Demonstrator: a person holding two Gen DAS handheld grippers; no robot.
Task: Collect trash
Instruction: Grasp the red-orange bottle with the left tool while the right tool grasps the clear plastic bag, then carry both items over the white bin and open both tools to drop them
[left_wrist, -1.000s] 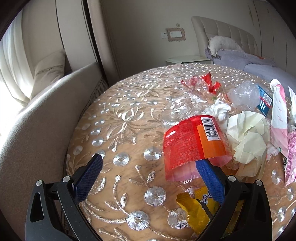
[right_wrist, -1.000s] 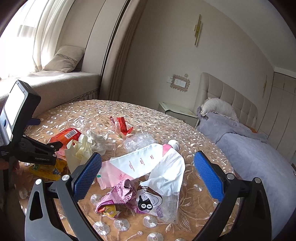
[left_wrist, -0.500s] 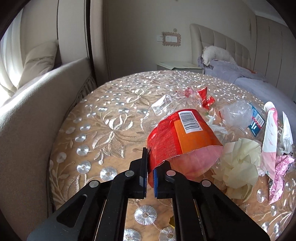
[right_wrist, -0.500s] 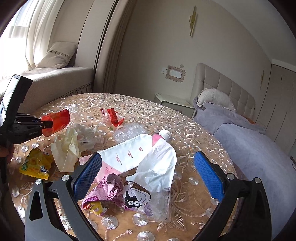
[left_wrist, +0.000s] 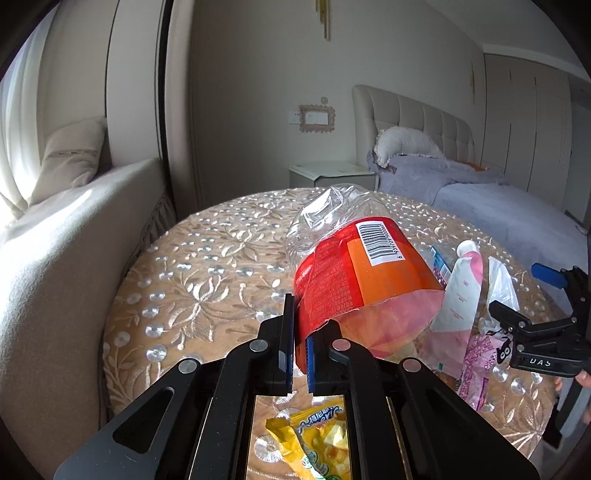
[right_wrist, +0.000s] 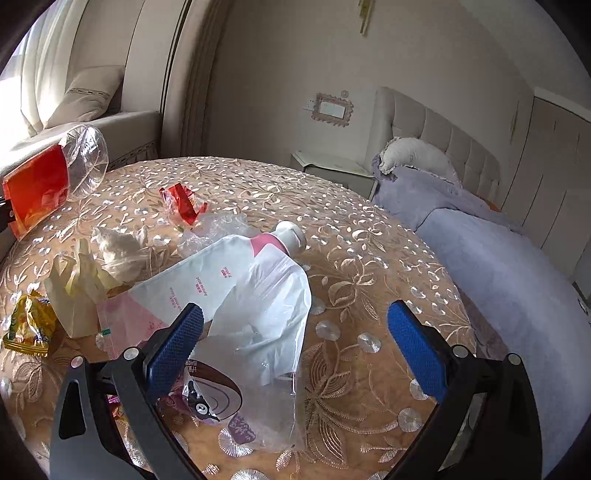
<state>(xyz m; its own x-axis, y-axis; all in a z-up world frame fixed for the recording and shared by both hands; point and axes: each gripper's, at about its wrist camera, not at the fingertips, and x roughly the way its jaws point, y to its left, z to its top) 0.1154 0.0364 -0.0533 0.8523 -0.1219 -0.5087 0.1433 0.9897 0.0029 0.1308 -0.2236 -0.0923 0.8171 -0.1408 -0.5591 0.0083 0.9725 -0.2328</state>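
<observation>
My left gripper (left_wrist: 300, 352) is shut on the edge of a red-and-orange labelled cut plastic bottle (left_wrist: 358, 273) and holds it up above the round table (left_wrist: 207, 254). The bottle also shows at the far left of the right wrist view (right_wrist: 48, 184). My right gripper (right_wrist: 295, 347) is open and empty, low over a white-and-pink pouch (right_wrist: 207, 280) and a clear bag with a cartoon print (right_wrist: 218, 398). A yellow snack wrapper (left_wrist: 321, 443) lies under the left gripper.
More trash lies on the embroidered tablecloth: a red wrapper (right_wrist: 183, 203), crumpled white tissue (right_wrist: 118, 247), pale yellow paper (right_wrist: 77, 291), a clear bag (right_wrist: 218, 229). A sofa (left_wrist: 55, 266) stands left of the table, a bed (right_wrist: 498, 266) to the right.
My left gripper closed on the red bottle's edge and lifted it off the table. The right gripper dropped closer to the white pouch and stayed open.
</observation>
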